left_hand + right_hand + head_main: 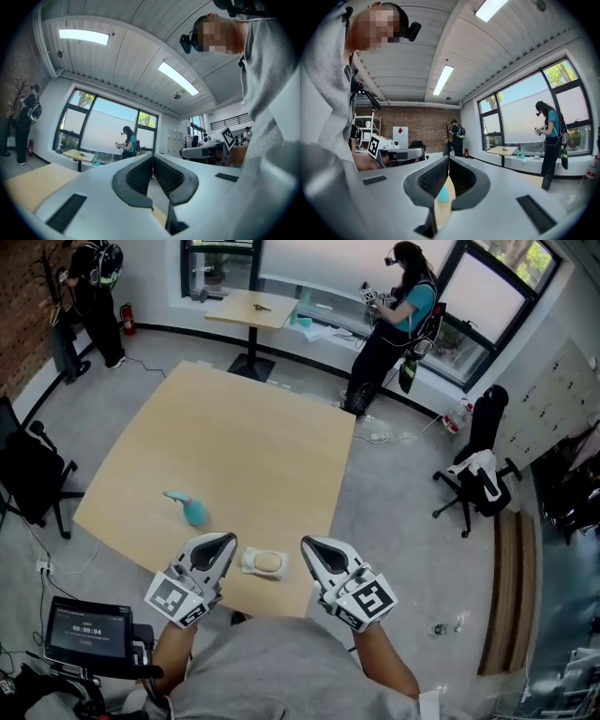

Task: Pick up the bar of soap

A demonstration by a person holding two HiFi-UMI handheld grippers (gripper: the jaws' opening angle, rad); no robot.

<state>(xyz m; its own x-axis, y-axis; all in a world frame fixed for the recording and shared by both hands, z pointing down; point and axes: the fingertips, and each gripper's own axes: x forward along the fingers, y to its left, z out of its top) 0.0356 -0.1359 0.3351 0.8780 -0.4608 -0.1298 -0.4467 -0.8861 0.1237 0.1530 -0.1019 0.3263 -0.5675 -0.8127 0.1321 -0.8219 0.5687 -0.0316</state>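
Bar of soap (267,562): a tan oval, lying in a white soap dish (247,565) close to the tabletop's near edge, a short way from its near corner.
Soap contact: nothing is touching the bar; in the head view it is sitting between the two grippers, apart from both.
Left gripper (221,542): hovering over the near edge, just left of the dish; the person's hand is carrying it from below the frame.
Left jaws: in the left gripper view the ribbed pads are pressing together at the tips, clenched on nothing.
Right gripper (315,545): hovering by the near corner, just right of the dish.
Right jaws: in the right gripper view the pads are meeting at the tips, closed and gripping nothing; a sliver of tabletop and a teal shape are showing through the gap lower down.
Gripper aim: both gripper views are looking out across the room and up at the ceiling lights, not down at the soap.
Teal brush (191,510): lying on the tabletop left of the dish, nearer the left corner, well apart from the soap.
Table (234,442): pale wood, square, standing corner-on to the person.
Surroundings: a person (398,310) is standing by the windows beyond the far corner; another person (94,282) is standing by the brick wall; an office chair (480,474) is standing off to the right.
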